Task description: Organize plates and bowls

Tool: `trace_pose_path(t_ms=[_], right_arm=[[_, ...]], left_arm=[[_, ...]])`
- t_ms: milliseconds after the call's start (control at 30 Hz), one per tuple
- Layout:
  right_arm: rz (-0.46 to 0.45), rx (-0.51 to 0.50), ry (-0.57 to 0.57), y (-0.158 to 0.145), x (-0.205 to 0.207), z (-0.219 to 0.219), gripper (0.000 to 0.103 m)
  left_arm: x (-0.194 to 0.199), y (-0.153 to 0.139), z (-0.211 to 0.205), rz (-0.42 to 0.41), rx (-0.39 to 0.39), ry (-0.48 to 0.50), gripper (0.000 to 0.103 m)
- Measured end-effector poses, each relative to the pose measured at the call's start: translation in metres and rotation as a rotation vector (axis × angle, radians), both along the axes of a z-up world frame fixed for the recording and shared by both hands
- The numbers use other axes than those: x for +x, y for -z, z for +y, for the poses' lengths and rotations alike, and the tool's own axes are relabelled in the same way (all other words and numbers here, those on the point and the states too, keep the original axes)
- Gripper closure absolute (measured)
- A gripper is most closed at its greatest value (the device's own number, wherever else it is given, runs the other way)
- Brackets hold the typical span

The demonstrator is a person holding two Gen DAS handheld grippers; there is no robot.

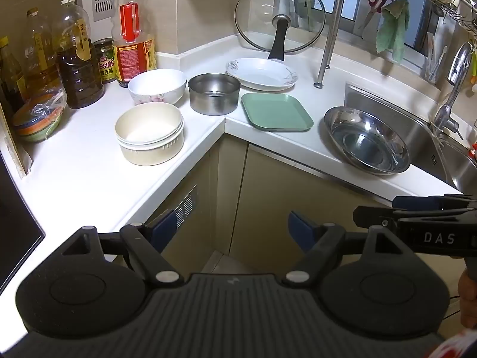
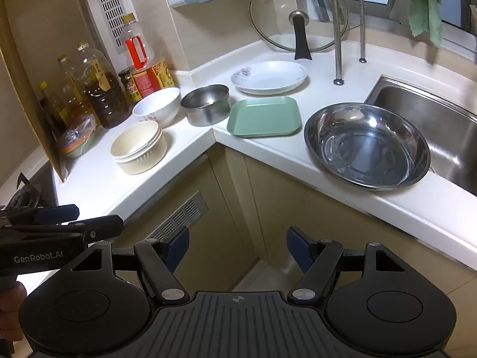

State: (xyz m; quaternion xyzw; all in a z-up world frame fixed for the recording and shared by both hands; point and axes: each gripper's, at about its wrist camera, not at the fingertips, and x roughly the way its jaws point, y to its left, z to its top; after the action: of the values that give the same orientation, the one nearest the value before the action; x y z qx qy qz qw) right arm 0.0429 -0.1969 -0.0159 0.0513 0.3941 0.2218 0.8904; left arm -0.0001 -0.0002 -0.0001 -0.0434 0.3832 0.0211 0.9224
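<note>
On the white corner counter point(image 1: 89, 179) stand a cream bowl stack point(image 1: 150, 132), a white floral bowl point(image 1: 157, 86), a small steel pot point(image 1: 214, 93), a white floral plate point(image 1: 262, 73), a green square plate point(image 1: 276, 111) and a wide steel basin point(image 1: 367, 140). The same show in the right wrist view: cream stack point(image 2: 138, 146), white bowl point(image 2: 157, 106), steel pot point(image 2: 206, 104), white plate point(image 2: 269, 77), green plate point(image 2: 264, 115), basin point(image 2: 367, 145). My left gripper point(image 1: 229, 231) is open and empty, below the counter edge. My right gripper point(image 2: 238, 249) is open and empty, also held back from the counter.
Oil and sauce bottles point(image 1: 77, 68) line the back left wall. A glass lid point(image 1: 279, 15) leans on the back wall. A sink point(image 2: 441, 131) with a tap point(image 1: 456, 71) lies right. A wrapped colourful bowl point(image 1: 37, 122) sits far left. Cabinets point(image 1: 268, 194) are below.
</note>
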Motion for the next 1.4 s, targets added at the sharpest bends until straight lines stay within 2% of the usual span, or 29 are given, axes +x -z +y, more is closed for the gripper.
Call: trace_pose_path(t_ms=[1400], right_arm=[[0.002, -0.016, 0.002, 0.001, 0.009, -0.002, 0.031]], left_arm=[[0.008, 0.002, 0.005, 0.006, -0.019, -0.008, 0.022]])
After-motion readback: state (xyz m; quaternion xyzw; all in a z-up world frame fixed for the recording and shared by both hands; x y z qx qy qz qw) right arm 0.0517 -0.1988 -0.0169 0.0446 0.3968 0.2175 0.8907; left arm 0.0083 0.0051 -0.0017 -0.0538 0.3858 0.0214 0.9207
